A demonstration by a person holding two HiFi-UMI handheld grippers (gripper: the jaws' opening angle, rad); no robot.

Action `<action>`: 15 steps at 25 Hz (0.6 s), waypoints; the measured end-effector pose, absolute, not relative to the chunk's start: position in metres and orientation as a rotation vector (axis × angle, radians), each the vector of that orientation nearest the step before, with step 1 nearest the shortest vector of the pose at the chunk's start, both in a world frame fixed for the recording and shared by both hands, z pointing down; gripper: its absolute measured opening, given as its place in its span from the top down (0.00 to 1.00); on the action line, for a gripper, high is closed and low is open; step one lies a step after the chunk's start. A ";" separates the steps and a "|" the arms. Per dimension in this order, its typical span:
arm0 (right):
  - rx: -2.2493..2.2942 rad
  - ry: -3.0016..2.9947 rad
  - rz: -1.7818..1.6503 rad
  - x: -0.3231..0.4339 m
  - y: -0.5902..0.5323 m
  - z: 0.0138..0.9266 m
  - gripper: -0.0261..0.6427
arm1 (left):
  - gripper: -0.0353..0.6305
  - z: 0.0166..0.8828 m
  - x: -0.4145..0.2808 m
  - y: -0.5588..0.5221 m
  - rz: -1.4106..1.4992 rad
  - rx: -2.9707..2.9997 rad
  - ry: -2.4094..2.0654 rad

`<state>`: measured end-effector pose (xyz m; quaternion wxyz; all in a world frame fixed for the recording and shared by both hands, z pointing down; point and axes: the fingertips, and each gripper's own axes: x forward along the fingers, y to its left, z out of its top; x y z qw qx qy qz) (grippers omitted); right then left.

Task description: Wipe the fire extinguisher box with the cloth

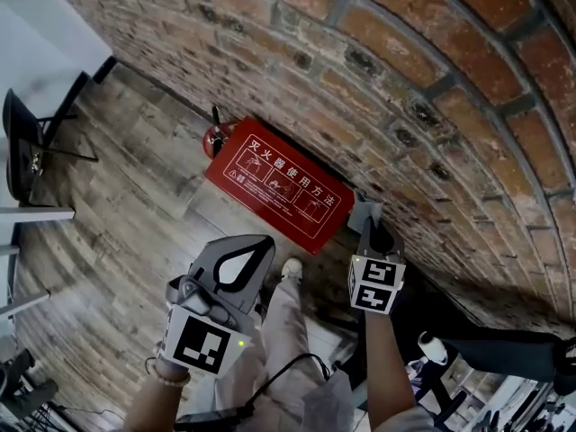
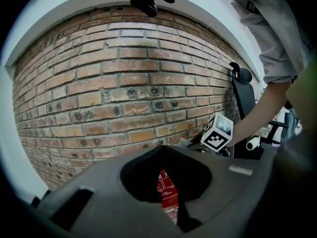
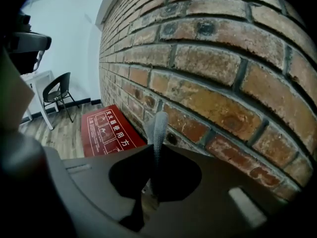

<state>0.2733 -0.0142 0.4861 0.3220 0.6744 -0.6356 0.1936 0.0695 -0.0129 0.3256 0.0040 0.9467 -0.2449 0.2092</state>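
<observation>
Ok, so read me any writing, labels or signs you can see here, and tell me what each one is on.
"灭火器使用方法": large white characters on the lid of the red fire extinguisher box.
Small white print by the warning triangle and under the pictograms on that lid: too small to read.
Black-and-white square markers on the cubes of the left gripper and the right gripper: patterns only, no words.

Fire extinguisher box [image 1: 279, 187] on the floor [image 1: 135, 205] against the brick wall [image 1: 378, 52]; chair [image 1: 27, 142] well apart, left.
</observation>
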 end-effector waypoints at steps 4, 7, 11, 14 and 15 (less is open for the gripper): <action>1.773 -1.631 0.542 0.279 -0.018 0.506 0.93 | 0.95 0.334 0.068 -0.014 0.667 2.967 -0.766; 1.778 -1.608 0.562 0.283 -0.019 0.518 0.93 | 0.95 0.339 0.067 -0.013 0.672 2.960 -0.765; 1.789 -1.577 0.576 0.289 -0.021 0.527 0.93 | 0.95 0.346 0.066 -0.010 0.681 2.940 -0.776; 1.794 -1.540 0.578 0.292 -0.021 0.533 0.93 | 0.95 0.349 0.065 -0.010 0.678 2.926 -0.793; 1.790 -1.530 0.579 0.292 -0.021 0.535 0.93 | 0.95 0.349 0.065 -0.011 0.683 2.927 -0.794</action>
